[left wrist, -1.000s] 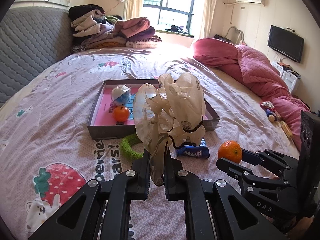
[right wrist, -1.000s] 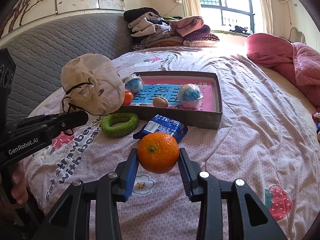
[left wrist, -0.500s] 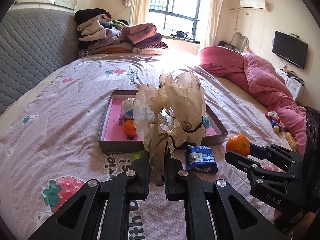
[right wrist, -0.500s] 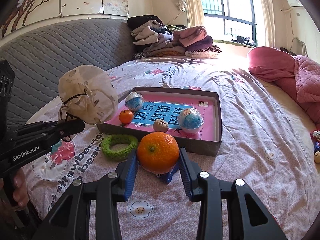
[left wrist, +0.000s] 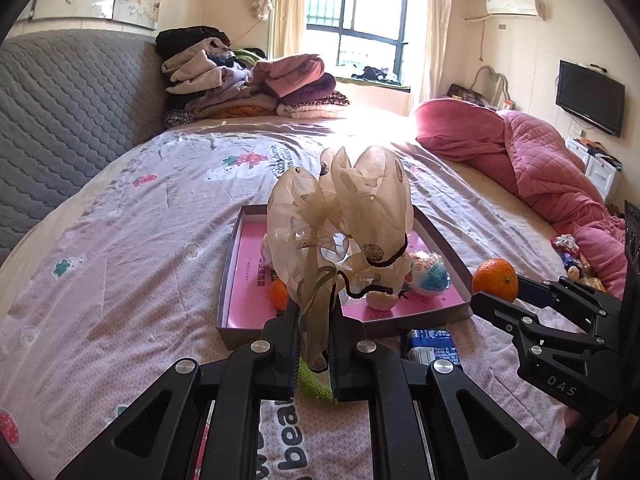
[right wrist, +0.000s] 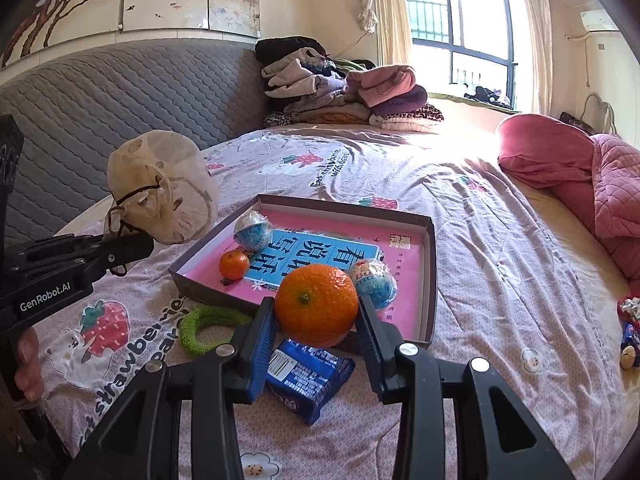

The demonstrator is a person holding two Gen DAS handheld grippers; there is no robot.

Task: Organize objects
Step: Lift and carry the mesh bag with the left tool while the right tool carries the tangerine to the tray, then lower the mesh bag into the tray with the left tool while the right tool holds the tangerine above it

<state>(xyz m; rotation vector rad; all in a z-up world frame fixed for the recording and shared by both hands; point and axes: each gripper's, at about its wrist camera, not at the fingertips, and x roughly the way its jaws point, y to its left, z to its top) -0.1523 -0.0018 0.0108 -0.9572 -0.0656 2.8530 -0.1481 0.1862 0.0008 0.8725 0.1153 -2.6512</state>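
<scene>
While my left gripper [left wrist: 314,344] pinched the neck of a gauzy pouch [left wrist: 344,224], my right gripper [right wrist: 316,320] clamped an orange [right wrist: 316,304] between its blue pads [right wrist: 262,344]. Beyond both sets of fingers lay the box [right wrist: 428,280]; below the orange, a blue packet [right wrist: 308,376].

The gauze pouch [left wrist: 344,220] is sheer, crinkled cloth with a dark cord. The orange [right wrist: 316,304] has dimpled, slightly shiny peel. The tray [right wrist: 430,276] looks like matt cardboard, lined with glossy pink printed paper. The snack packet [right wrist: 308,376] is shiny blue foil. The ring [right wrist: 200,322] is fuzzy green knit; the bedsheet [right wrist: 480,240] is soft printed cotton.
</scene>
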